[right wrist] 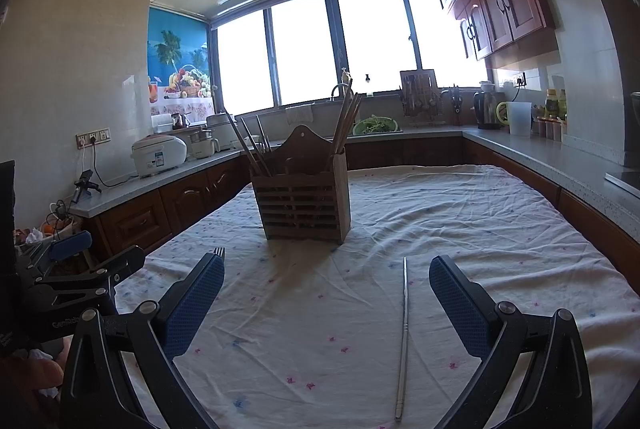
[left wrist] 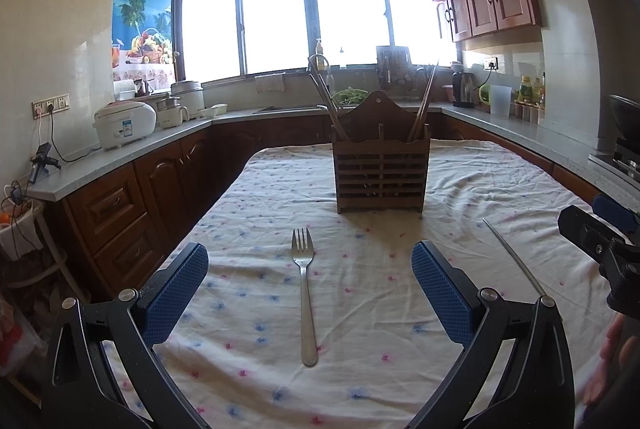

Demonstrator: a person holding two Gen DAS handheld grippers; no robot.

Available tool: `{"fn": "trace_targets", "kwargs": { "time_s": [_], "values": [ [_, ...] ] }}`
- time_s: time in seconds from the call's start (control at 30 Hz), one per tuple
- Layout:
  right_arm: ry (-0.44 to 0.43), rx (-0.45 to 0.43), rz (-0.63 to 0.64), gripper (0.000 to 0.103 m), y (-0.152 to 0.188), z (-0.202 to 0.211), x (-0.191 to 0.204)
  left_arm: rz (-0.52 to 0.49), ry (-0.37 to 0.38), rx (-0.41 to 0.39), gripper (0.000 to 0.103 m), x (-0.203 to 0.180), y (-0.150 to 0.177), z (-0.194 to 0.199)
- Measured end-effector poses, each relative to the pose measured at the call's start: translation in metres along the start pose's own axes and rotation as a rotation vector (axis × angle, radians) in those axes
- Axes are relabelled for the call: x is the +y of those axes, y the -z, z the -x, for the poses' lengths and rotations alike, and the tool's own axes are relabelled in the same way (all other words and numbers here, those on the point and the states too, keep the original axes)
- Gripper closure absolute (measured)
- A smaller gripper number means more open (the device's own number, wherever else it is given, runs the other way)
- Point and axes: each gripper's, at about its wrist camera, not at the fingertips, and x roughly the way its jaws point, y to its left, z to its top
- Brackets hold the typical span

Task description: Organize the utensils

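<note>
In the left wrist view, the left gripper is spread wide and holds nothing. A fork lies flat on the flowered tablecloth in the lower middle of the frame, between the two blue pads, tines pointing up-frame toward the wooden holder at centre. That holder already has chopsticks standing in it (how many I cannot tell). At the right edge lies a thin metal chopstick.

In the right wrist view, the right gripper is likewise wide and empty, with the metal chopstick lying in the lower middle, nearer its right pad. The holder stands up-frame, left of centre. Only the fork tines peek out at lower left.

Two pieces look left to put away; neither is picked up yet.
</note>
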Motion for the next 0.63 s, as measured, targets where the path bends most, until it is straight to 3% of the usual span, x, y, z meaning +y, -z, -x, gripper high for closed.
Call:
{"fn": "trace_targets", "kwargs": {
  "time_s": [0.63],
  "values": [
    [0.001,0.008,-0.01,0.0,-0.0016,-0.0037,-0.0012,0.002,0.016,0.009,0.0,-0.0003,-0.0022,-0.0051]
  ]
}}
